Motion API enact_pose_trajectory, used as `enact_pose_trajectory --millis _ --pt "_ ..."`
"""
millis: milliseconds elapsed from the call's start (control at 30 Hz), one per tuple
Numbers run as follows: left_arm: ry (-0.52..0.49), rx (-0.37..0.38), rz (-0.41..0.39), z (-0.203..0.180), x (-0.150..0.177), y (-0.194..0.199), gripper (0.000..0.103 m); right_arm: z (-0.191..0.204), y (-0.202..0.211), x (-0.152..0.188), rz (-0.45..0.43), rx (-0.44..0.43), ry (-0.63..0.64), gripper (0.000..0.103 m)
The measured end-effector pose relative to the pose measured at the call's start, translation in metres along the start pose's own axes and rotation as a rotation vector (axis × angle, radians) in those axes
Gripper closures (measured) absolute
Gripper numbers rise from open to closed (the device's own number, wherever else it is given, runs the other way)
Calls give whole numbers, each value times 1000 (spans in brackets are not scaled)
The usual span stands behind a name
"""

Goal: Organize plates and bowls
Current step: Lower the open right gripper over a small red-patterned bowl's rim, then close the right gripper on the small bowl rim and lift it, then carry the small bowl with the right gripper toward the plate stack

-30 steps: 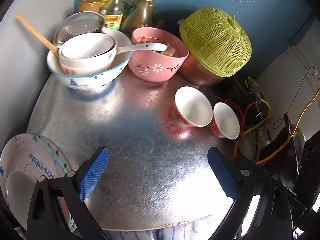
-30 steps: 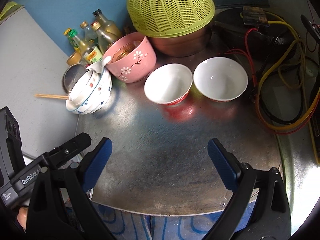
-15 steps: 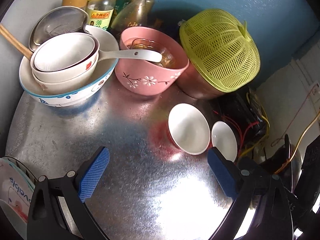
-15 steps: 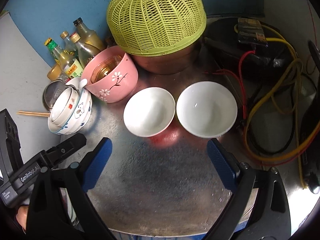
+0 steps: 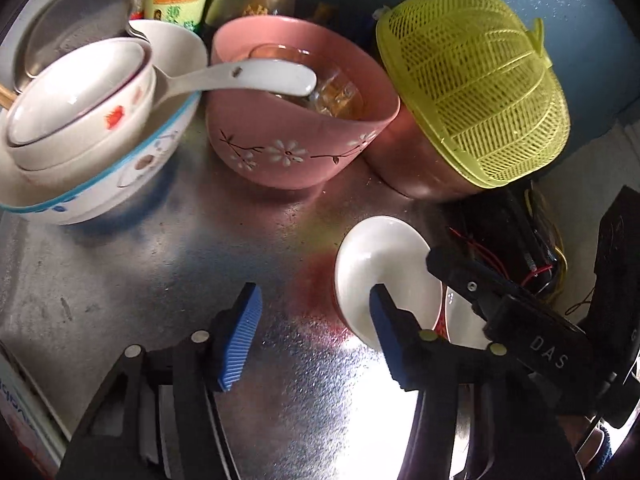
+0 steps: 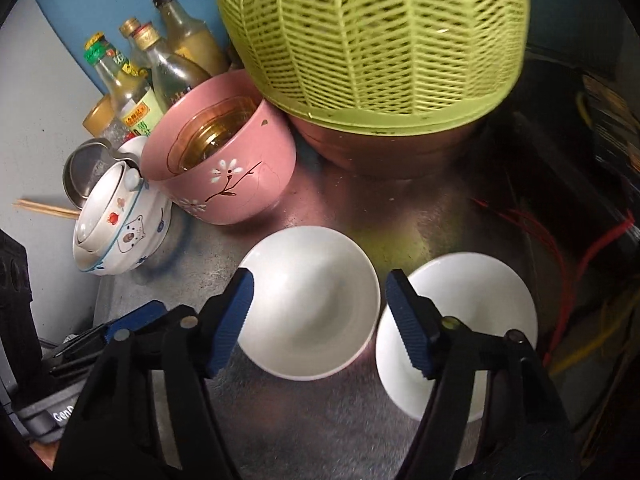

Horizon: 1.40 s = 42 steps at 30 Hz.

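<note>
Approaching two small white bowls on bench. My right hand-held gripper [image 6: 320, 316], jaws just closing yet unclamped, straddles left bowl [image 6: 310, 304]; right bowl [image 6: 476, 316] beside. Left hand-held gripper [image 5: 316, 332] half-closed, empty. Next: close on rim, lift, nest.

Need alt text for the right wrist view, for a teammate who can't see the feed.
The right gripper hangs with open blue jaws, just closing, around the left white bowl of two on a metal table; the second bowl sits alongside. Behind stand a pink floral bowl, stacked bowls, bottles and a green mesh cover.
</note>
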<state>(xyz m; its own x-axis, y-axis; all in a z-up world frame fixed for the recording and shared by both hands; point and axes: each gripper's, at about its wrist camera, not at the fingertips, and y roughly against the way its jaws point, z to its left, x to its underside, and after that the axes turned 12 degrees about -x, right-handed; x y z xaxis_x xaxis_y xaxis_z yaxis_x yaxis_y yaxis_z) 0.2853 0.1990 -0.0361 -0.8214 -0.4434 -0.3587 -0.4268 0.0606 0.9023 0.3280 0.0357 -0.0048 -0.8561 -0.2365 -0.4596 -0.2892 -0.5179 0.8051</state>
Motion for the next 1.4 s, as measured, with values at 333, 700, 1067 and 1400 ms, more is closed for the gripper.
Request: enact_pose_trajectory --millis 333,700,1067,1400 --pt "3 -12 73 -18 0 -45 66 -23 -34 -4 64 -48 1 56" --pt "1 21 107 -27 6 -57 75 -23 -28 3 52 -112 -34 62" --pt "60 -41 95 26 15 -37 77 20 -45 21 91 -223 -55 62" --pt "70 -50 85 41 19 -39 91 22 -57 42 147 -172 -29 71"
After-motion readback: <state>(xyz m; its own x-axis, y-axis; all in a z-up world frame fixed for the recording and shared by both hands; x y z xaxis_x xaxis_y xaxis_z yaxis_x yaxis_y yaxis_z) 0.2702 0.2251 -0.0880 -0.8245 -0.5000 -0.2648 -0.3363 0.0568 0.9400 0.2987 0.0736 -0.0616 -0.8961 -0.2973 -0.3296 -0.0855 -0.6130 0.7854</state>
